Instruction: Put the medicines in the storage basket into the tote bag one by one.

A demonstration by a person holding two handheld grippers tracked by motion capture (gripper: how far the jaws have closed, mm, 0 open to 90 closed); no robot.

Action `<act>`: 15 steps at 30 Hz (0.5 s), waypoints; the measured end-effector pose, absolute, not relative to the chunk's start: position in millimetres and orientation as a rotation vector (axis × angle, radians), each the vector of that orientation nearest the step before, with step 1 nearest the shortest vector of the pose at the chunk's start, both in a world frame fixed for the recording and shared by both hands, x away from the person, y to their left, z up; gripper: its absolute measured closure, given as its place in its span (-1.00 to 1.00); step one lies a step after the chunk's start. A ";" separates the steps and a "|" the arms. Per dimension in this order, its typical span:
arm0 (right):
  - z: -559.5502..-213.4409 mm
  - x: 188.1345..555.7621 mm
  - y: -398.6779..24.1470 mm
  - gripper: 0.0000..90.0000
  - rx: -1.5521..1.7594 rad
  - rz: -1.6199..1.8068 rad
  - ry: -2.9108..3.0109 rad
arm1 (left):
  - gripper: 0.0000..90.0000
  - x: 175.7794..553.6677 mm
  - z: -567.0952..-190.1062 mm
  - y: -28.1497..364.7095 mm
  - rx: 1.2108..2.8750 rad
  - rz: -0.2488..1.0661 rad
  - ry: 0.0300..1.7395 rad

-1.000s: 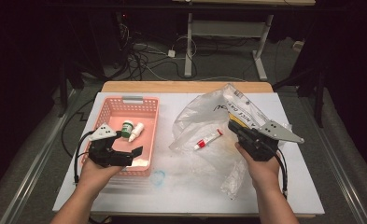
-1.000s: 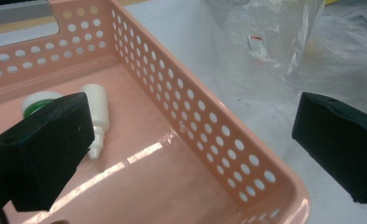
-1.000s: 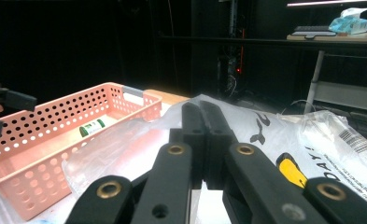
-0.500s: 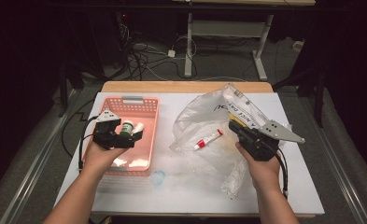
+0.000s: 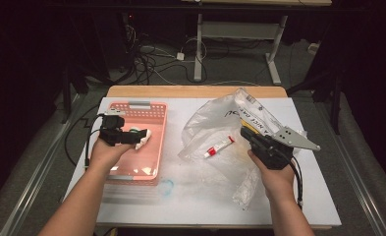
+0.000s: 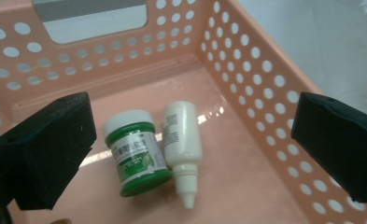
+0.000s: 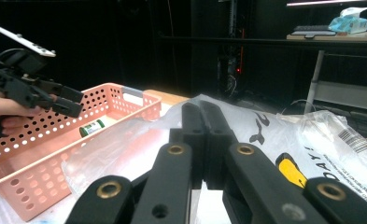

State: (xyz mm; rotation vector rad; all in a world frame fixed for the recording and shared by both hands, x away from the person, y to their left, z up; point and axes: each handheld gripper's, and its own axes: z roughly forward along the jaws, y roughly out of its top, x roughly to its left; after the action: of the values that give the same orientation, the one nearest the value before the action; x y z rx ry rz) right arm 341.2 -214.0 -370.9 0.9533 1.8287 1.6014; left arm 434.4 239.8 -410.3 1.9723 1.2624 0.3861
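Observation:
A pink perforated basket [image 5: 131,167] stands on the left of the white table. In it lie a green jar [image 6: 137,156] with a white lid and a white dropper bottle [image 6: 182,140], side by side. My left gripper [image 6: 193,147] hovers open over them, its jaws standing wide to either side. In the high view it [image 5: 140,137] is over the basket's middle. A clear plastic bag [image 5: 215,118] lies crumpled at centre right with a red-and-white tube [image 5: 219,146] inside. My right gripper [image 5: 244,132] is shut at the bag's raised edge [image 7: 284,135], its jaws pressed together.
A faint blue ring mark [image 5: 167,187] sits on the table in front of the basket. The table's wooden back edge [image 5: 195,91] lies beyond, with cables and a desk frame [image 5: 200,44] on the floor behind. In the right gripper view the left gripper [image 7: 71,105] hangs above the basket [image 7: 41,135].
My left gripper has moved from the basket's near edge toward its far end, and now hangs over the jar and bottle. The right gripper and the bag have stayed put.

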 end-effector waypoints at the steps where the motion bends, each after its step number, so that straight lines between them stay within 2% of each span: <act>1: -371.0 341.3 -213.9 1.00 0.952 1.601 1.829 | -0.99 437.3 -411.3 240.3 1.974 0.382 1.272; 4: -370.9 341.2 -213.6 1.00 0.951 1.601 1.830 | -0.95 444.9 -414.6 240.4 1.991 0.379 1.294; 15: -370.9 341.3 -213.5 1.00 0.948 1.602 1.830 | -0.57 461.8 -426.9 242.1 2.063 0.364 1.360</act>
State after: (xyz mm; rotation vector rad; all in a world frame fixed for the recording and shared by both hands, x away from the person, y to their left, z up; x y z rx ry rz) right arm 341.3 -213.5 -370.9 0.9479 1.8304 1.6022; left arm 461.8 242.1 -426.9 2.0630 1.3599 0.3641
